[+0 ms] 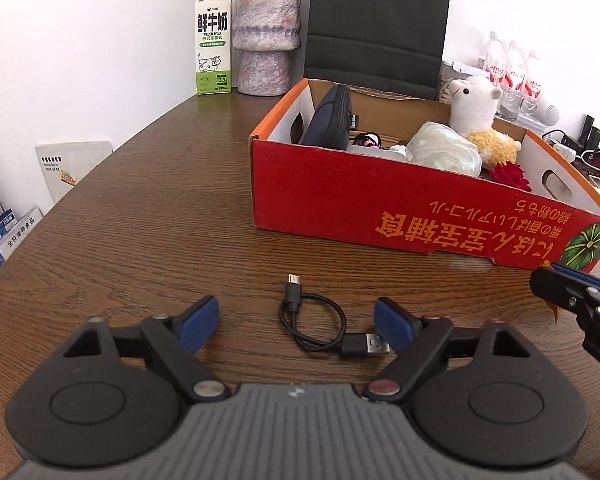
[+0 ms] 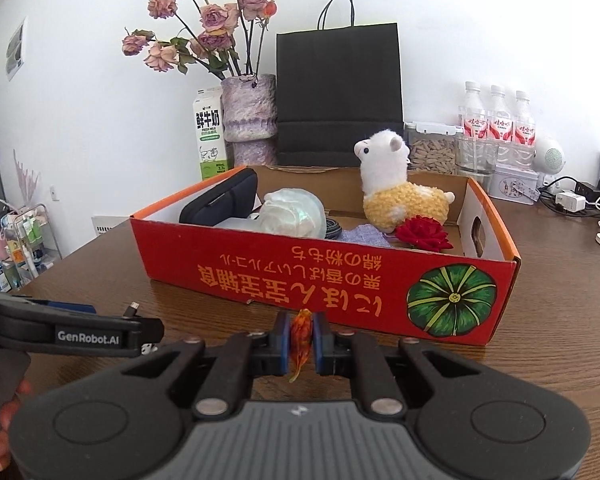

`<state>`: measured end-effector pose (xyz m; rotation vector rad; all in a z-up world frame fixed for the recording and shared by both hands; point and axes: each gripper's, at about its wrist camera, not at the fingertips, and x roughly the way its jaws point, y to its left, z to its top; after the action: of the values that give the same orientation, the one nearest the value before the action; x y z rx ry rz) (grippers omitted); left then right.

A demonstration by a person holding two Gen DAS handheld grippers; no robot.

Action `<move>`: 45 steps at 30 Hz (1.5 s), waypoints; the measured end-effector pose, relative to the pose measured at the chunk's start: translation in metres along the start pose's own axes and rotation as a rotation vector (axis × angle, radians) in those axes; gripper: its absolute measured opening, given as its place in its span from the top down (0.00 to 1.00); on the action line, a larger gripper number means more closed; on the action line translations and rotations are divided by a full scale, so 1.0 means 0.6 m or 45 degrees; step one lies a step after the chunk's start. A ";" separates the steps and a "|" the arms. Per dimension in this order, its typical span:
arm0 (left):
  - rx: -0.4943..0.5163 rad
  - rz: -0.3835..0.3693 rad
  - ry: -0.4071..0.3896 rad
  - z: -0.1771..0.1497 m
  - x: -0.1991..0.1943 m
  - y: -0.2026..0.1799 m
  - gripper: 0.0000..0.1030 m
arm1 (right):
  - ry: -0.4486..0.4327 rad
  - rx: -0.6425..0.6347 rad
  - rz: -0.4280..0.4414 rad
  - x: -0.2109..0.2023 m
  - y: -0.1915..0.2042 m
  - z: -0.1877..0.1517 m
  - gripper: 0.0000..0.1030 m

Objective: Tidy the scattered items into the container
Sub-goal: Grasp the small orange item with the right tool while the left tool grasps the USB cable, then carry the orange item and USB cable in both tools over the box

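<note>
A short black USB cable lies coiled on the wooden table, in front of the red cardboard box. My left gripper is open and low over the table; the cable lies between its blue pads, and the right pad is close to the large plug. My right gripper is shut on a small orange translucent item, just short of the box's front wall. The box holds a dark pouch, a pale wrapped bundle, an alpaca plush and a red rose.
Behind the box stand a milk carton, a mottled vase of dried roses and a black paper bag. Water bottles, jars and charger leads crowd the back right. The table edge curves away on the left, over shelves.
</note>
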<state>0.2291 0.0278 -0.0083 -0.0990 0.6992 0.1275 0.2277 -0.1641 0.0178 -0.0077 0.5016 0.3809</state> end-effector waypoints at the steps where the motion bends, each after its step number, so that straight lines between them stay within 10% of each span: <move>1: -0.012 -0.008 0.000 0.002 -0.001 0.000 0.32 | 0.002 0.001 0.002 -0.001 0.000 0.000 0.90; 4: 0.011 0.014 0.014 0.006 -0.004 -0.006 0.65 | 0.006 0.014 0.004 -0.001 -0.003 0.000 0.90; 7: 0.031 0.012 0.020 0.006 -0.006 -0.010 0.68 | 0.008 0.022 0.005 -0.001 -0.006 -0.001 0.90; 28: -0.019 -0.051 -0.125 -0.003 -0.052 -0.010 0.72 | -0.036 0.039 0.041 -0.017 -0.015 -0.006 0.90; 45: -0.058 -0.219 -0.496 0.089 -0.085 -0.038 0.72 | -0.249 -0.001 0.003 -0.010 -0.031 0.101 0.89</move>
<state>0.2275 0.0084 0.0665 -0.1723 0.2967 -0.0034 0.2578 -0.1777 0.0726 0.0290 0.3079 0.3796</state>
